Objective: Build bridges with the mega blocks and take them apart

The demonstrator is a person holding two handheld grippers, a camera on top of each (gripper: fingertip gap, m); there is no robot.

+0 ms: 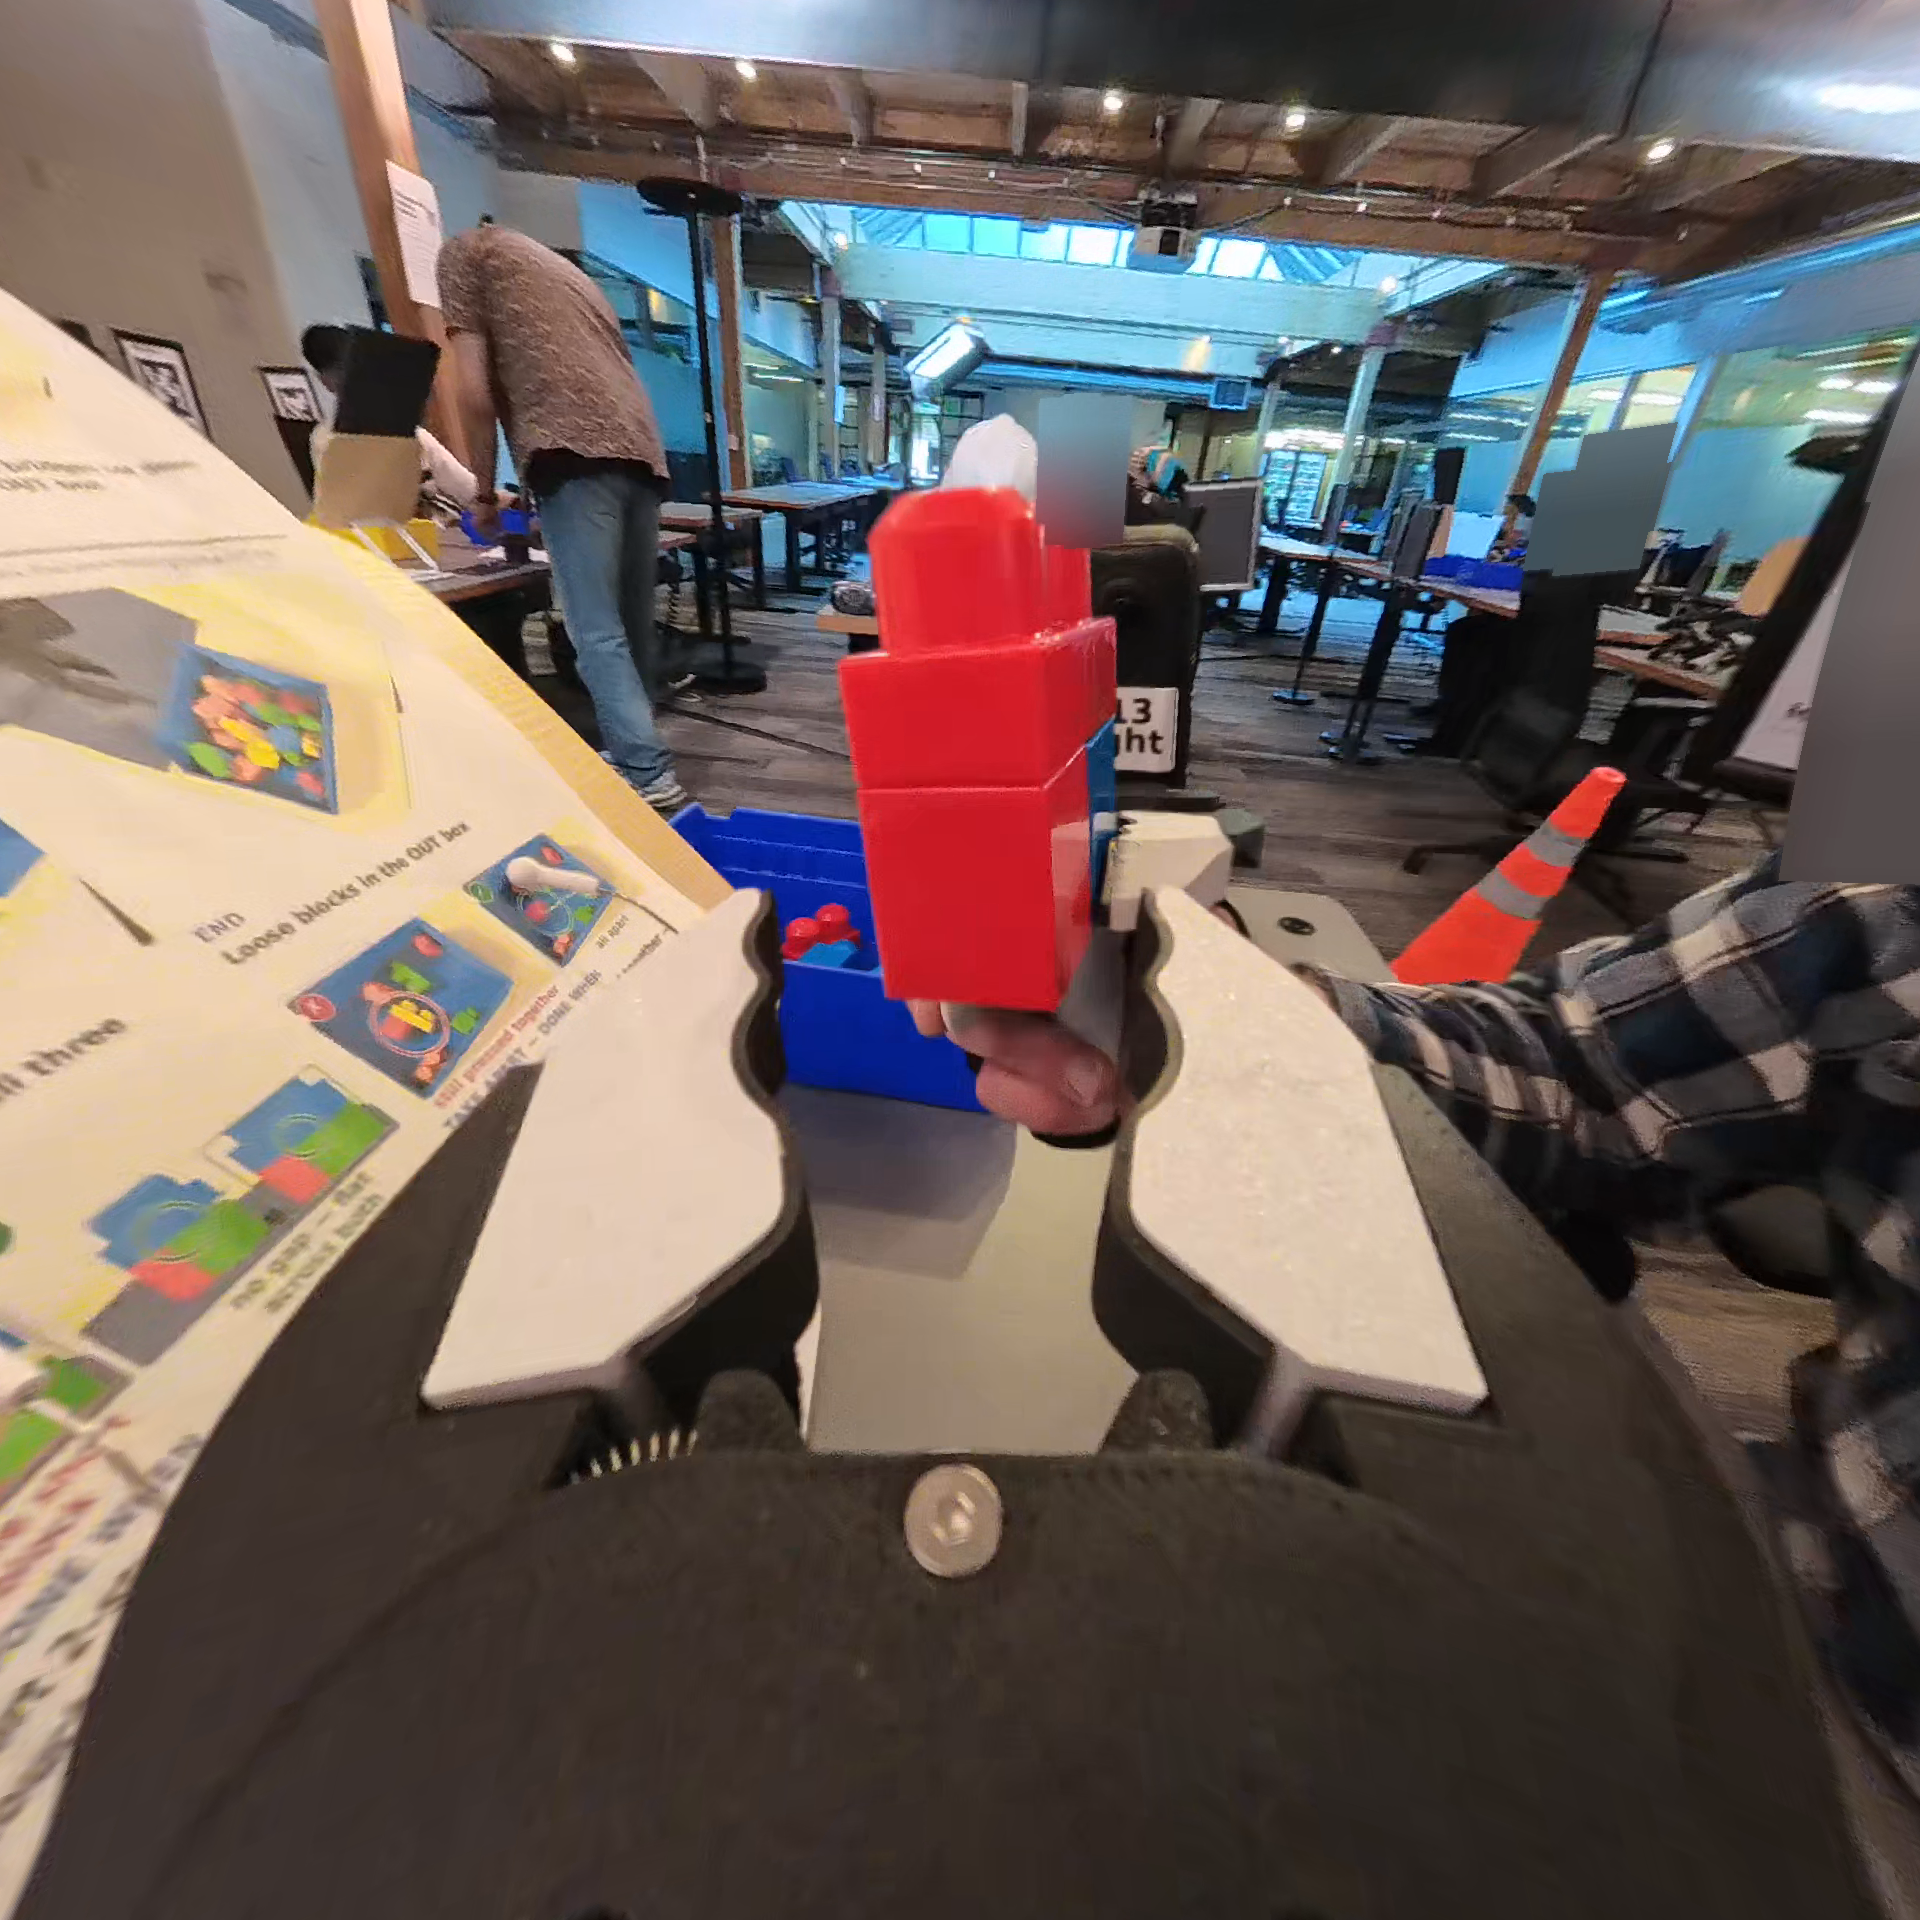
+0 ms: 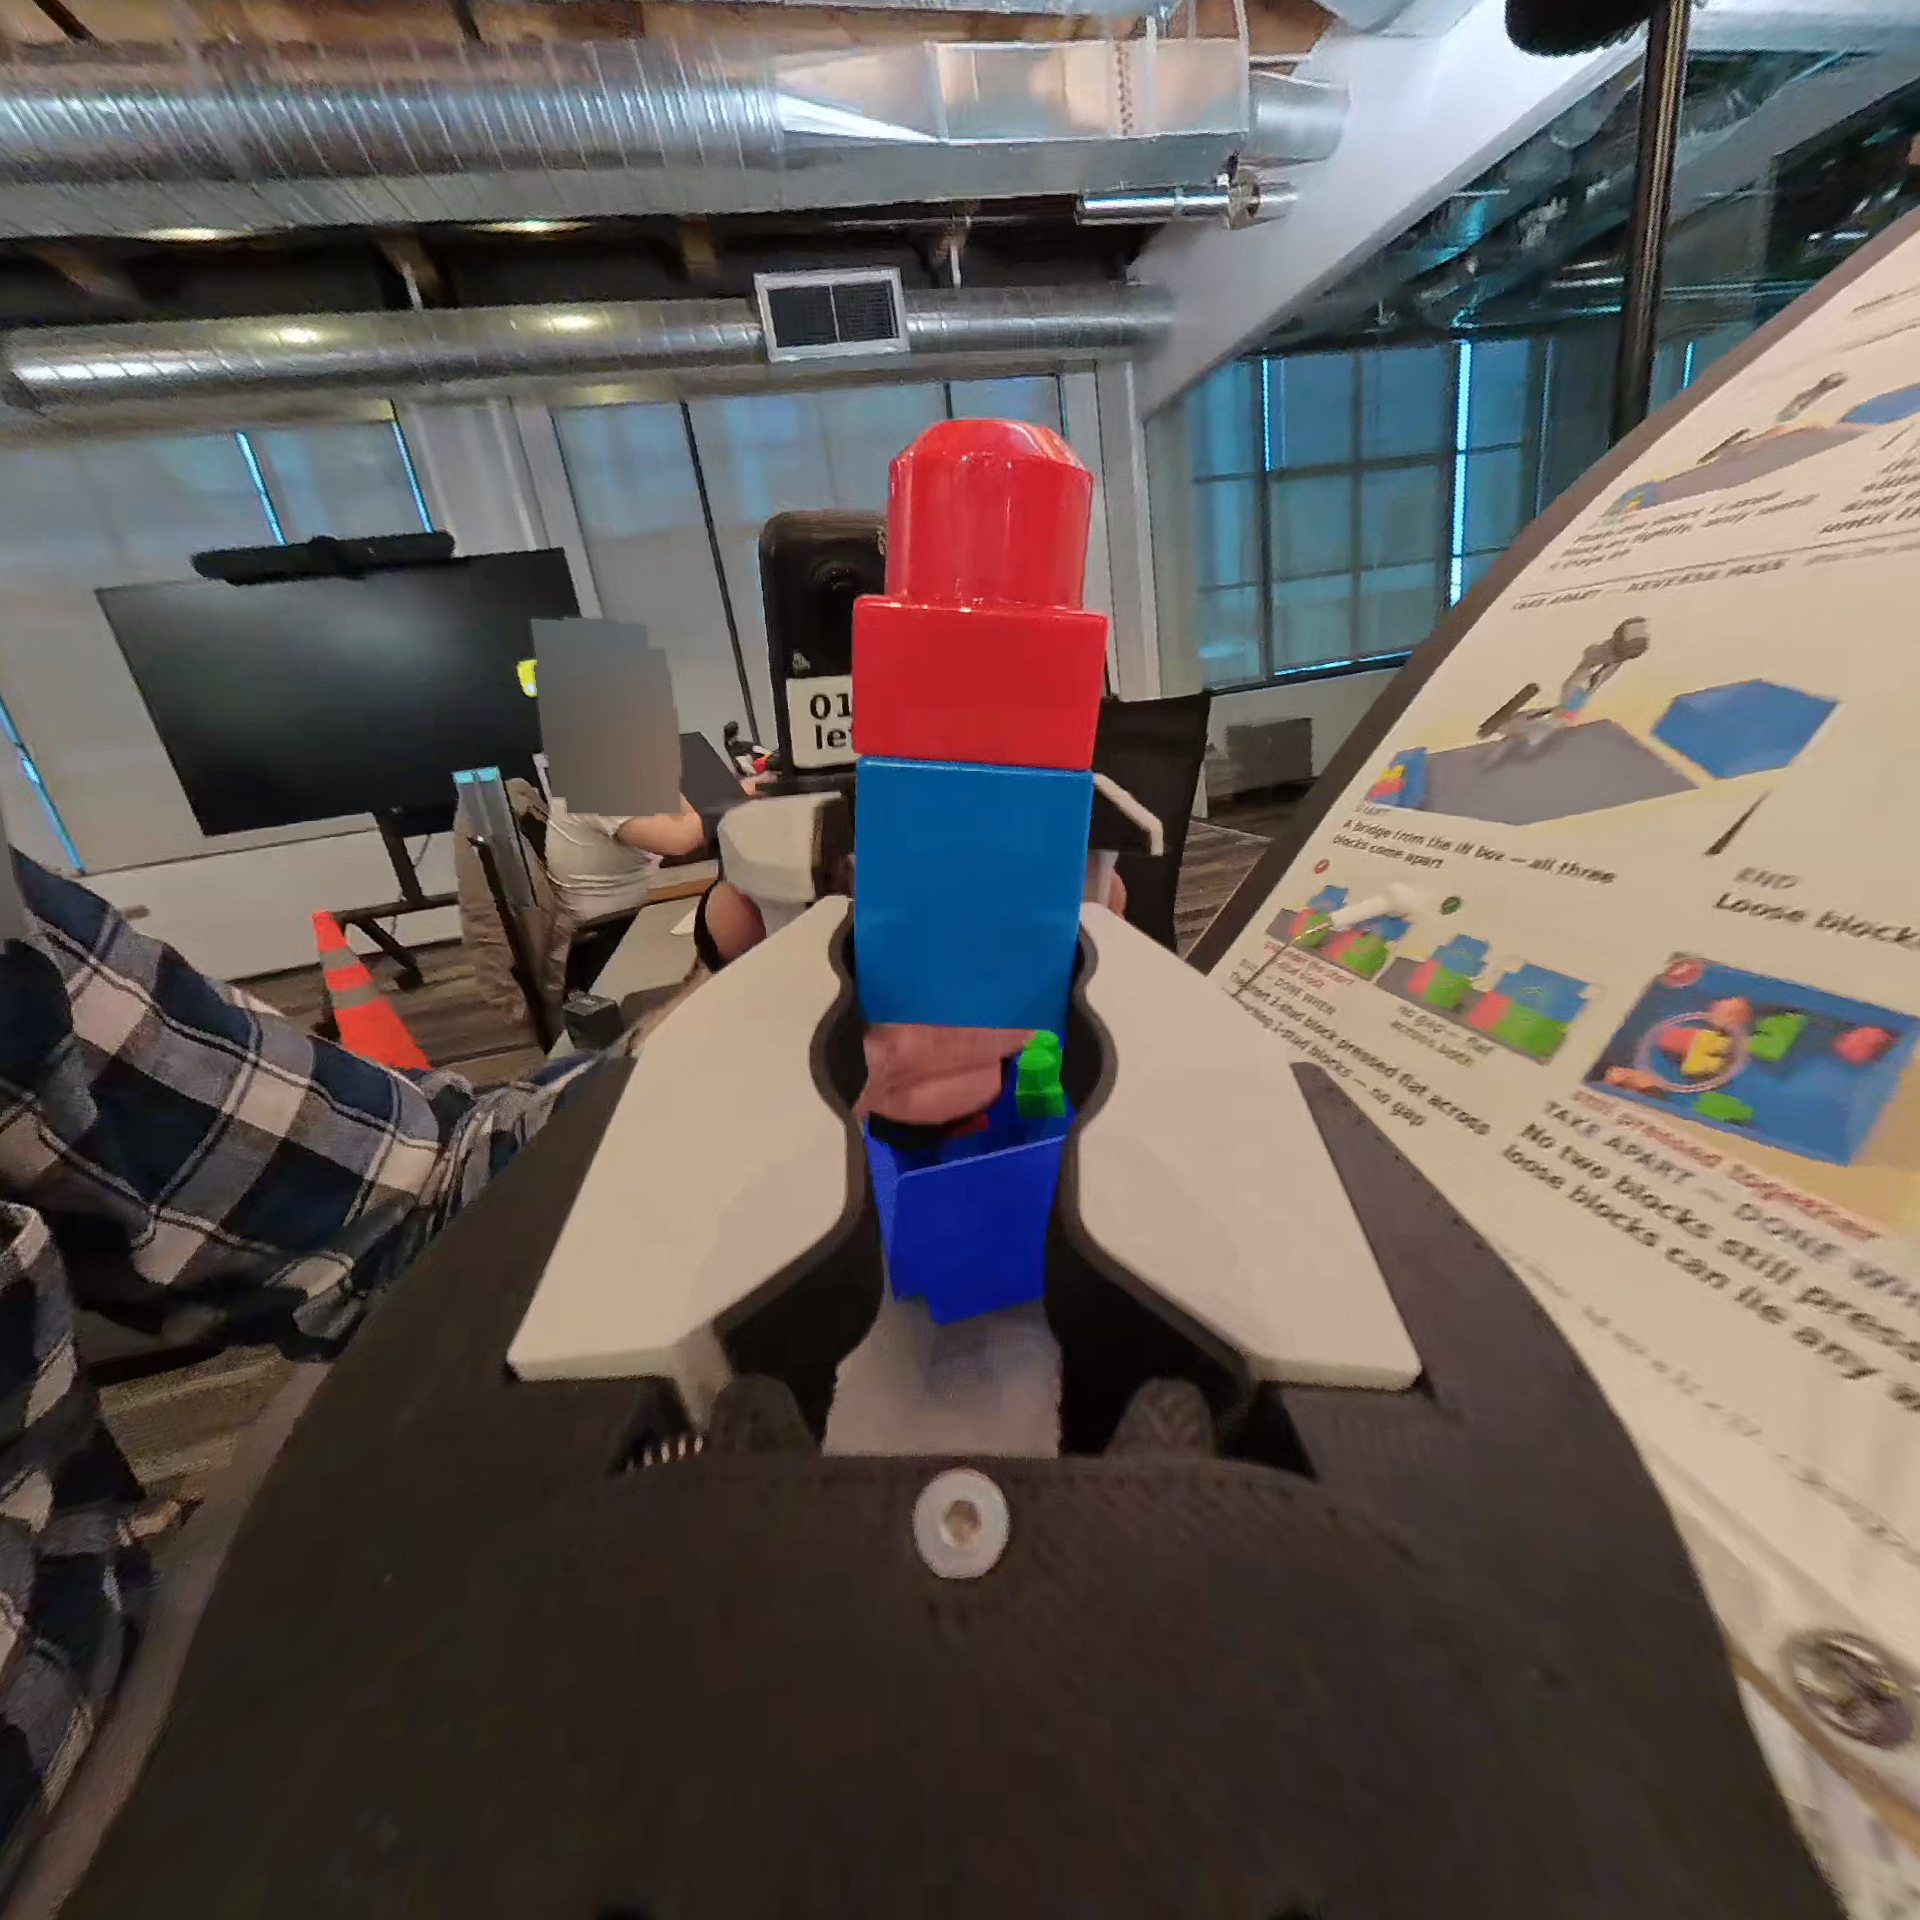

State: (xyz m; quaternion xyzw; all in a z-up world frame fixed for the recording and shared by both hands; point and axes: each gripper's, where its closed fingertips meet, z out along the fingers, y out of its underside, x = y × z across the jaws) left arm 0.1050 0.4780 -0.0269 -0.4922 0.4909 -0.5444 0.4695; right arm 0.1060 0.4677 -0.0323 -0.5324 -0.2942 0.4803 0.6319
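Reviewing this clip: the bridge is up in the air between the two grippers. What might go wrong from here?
1. Only the right gripper clamps the bridge, by its blue block; the left gripper is open, so the red leg has no support and a twist may pop it off.
2. A freed piece could miss the blue bin below.
3. A finger under the blocks risks a pinch.
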